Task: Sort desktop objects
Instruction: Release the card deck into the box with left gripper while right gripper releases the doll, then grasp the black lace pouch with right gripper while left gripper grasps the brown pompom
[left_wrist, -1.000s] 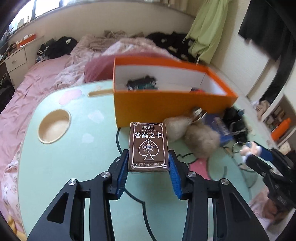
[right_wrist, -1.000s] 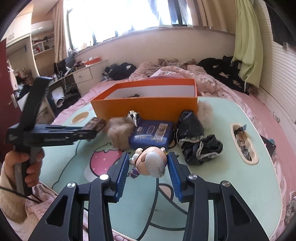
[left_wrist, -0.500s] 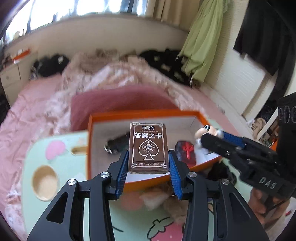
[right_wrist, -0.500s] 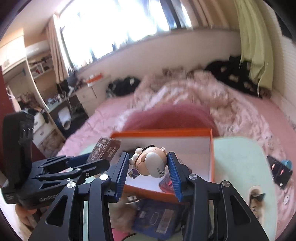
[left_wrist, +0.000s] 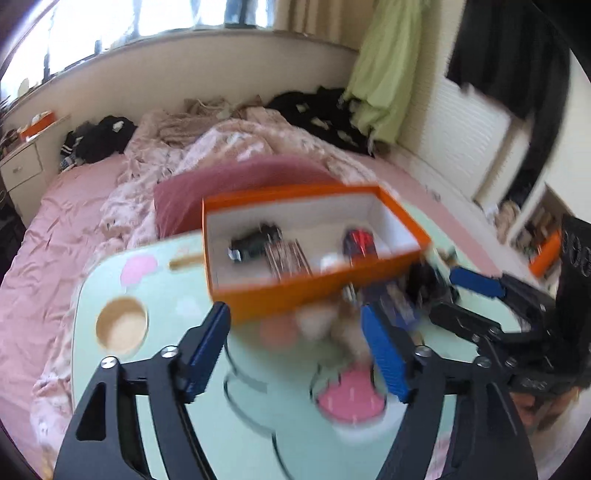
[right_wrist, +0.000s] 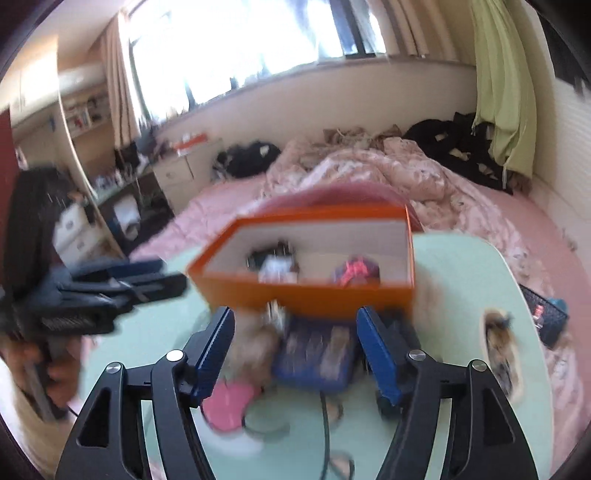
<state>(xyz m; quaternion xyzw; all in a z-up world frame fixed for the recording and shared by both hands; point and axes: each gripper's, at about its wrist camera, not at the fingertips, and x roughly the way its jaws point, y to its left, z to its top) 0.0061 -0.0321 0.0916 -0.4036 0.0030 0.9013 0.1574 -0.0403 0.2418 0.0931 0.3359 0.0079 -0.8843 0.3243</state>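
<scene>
Both loads have left your hands since a second ago: your left tool (left_wrist: 295, 350) and right tool (right_wrist: 293, 349) are spreading, nothing between them, the card pack (left_wrist: 286, 254) lies in the orange box (left_wrist: 295, 295), while furry toys and a blue case (right_wrist: 314, 354) wait on the tabletop (left_wrist: 258, 424).

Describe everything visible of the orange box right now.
The orange box is an open, lidless rectangular carton, apparently cardboard, orange outside and white inside. It sits upright on the pale green table, near its far edge by the bed. Inside lie a dark object at left, a brown card deck mid-box and a red-and-dark item at right; blur hides details. Fluffy items crowd its near wall. Neither gripper touches it.
</scene>
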